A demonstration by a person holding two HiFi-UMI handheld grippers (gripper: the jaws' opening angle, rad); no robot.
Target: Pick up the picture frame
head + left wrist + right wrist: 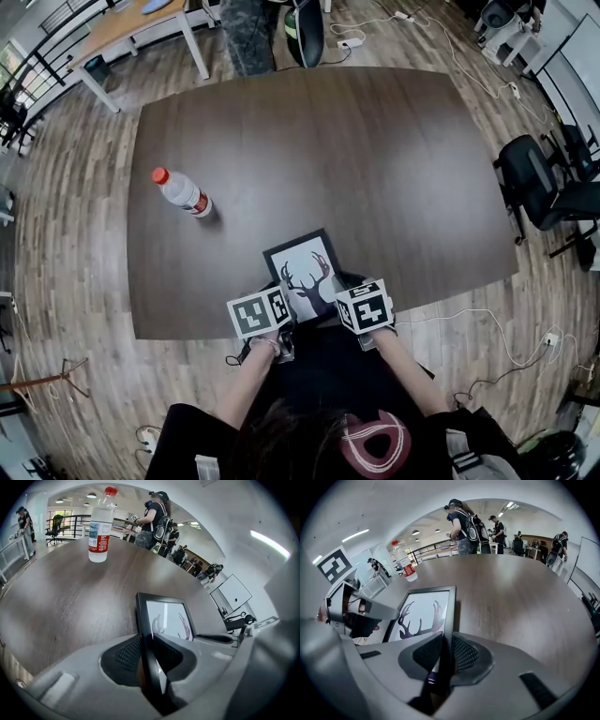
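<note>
A black picture frame (305, 265) with a deer-antler print lies at the near edge of the dark table (375, 159). My left gripper (281, 314) is shut on the frame's left side rail (143, 620), which runs between its two black pads. My right gripper (349, 309) is shut on the frame's right side rail (449, 616), with the print (419, 616) showing to the left of it. Both marker cubes sit just in front of the person's hands, one on each side of the frame.
A clear water bottle (183, 191) with a red cap and red label stands on the table's left part. Black office chairs (544, 187) stand right of the table, a light wooden desk (131, 28) beyond it. People stand at the far end (466, 524).
</note>
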